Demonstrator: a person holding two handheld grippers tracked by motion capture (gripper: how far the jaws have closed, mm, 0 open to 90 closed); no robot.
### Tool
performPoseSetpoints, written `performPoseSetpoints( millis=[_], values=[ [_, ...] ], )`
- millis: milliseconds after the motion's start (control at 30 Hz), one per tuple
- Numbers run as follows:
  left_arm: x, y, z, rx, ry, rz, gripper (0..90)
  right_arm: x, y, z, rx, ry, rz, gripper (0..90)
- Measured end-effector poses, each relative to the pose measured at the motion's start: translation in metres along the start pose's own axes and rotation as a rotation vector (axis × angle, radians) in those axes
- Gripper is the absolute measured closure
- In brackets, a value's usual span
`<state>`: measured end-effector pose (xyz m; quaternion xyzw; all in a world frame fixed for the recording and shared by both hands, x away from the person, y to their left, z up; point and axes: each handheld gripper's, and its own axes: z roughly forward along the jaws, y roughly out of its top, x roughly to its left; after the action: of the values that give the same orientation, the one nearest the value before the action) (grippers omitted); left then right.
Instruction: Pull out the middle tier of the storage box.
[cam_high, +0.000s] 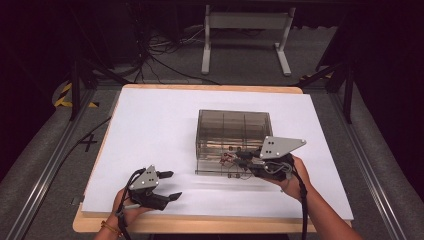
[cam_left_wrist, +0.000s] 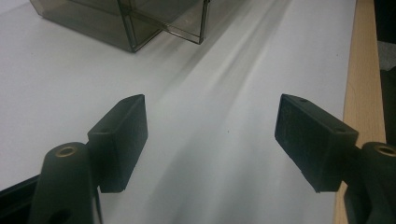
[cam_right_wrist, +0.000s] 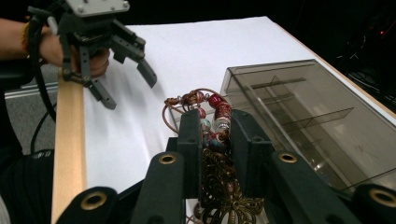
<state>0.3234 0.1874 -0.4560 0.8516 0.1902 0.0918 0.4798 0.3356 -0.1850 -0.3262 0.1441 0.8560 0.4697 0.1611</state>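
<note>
- Near edge of worktop (cam_high: 165, 107), left-hand side: left gripper (cam_high: 169, 185) held low over the white sheet by the person's left hand (cam_high: 125, 202), jaws spread wide, nothing btwn them. Left gripper view: both black jaws apart w/ bare white surface in the gap, wooden rim of the worktop along the right.
- Right gripper view also catches the left gripper (cam_right_wrist: 127, 84) farther off, over the near edge, jaws apart.
- Near edge, right of centre: right gripper (cam_high: 240, 159) in the person's right hand (cam_high: 290, 175), grey three-cornered plate on top, cable trailing back along the forearm.
- Right gripper jaws pinched on a beaded jewellery piece (cam_right_wrist: 215, 121) – red, dark and pale beads on a thin brown cord loop, plus a bronze filigree part hanging lower btwn the jaws. Bracelet or necklace: can't tell.
- In the high view the jewellery piece (cam_high: 229, 159) sits at the near face of the box, abt its right half; inside a compartment or just in front of the wall – can't tell.
- Mid worktop, a bit right of centre: clear smoky plastic box (cam_high: 234, 137), rectangular, split by thin dividers into several compartments. Lid on or off – can't tell.
- Compartments seen in the right gripper view, box (cam_right_wrist: 308, 116), look bare; far ones too dim to judge.
- Left gripper view: one corner of the box (cam_left_wrist: 126, 23) at top left, well apart from those jaws.
</note>
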Motion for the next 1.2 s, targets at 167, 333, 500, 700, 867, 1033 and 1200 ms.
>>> performPoseSetpoints(
  millis=[167,333,500,700,867,1033,1200],
  values=[
    [0.0,0.0,0.0,0.001,-0.001,0.002,26.1,-0.008,0.002,0.006,0.004,-0.003,0.005,74.9],
    [0.0,0.0,0.0,0.0,0.0,0.005,26.4,-0.016,0.002,0.016,0.019,-0.015,0.011,74.9],
    [0.0,0.0,0.0,-0.001,-0.001,0.003,26.4,-0.021,-0.005,0.025,0.04,-0.007,0.012,74.9],
    [0.0,0.0,0.0,0.0,-0.002,0.004,26.4,-0.023,-0.009,0.032,0.05,-0.005,0.006,74.9],
    [0.0,0.0,0.0,0.001,-0.004,0.003,26.3,-0.024,-0.016,0.042,0.094,-0.002,0.001,74.9],
    [0.0,0.0,0.0,0.001,-0.006,0.002,26.4,-0.026,-0.017,0.048,0.113,0.004,0.004,74.8],
    [0.0,0.0,0.0,0.002,-0.008,0.003,26.4,-0.028,-0.016,0.052,0.111,0.013,0.01,74.9]
  ],
)
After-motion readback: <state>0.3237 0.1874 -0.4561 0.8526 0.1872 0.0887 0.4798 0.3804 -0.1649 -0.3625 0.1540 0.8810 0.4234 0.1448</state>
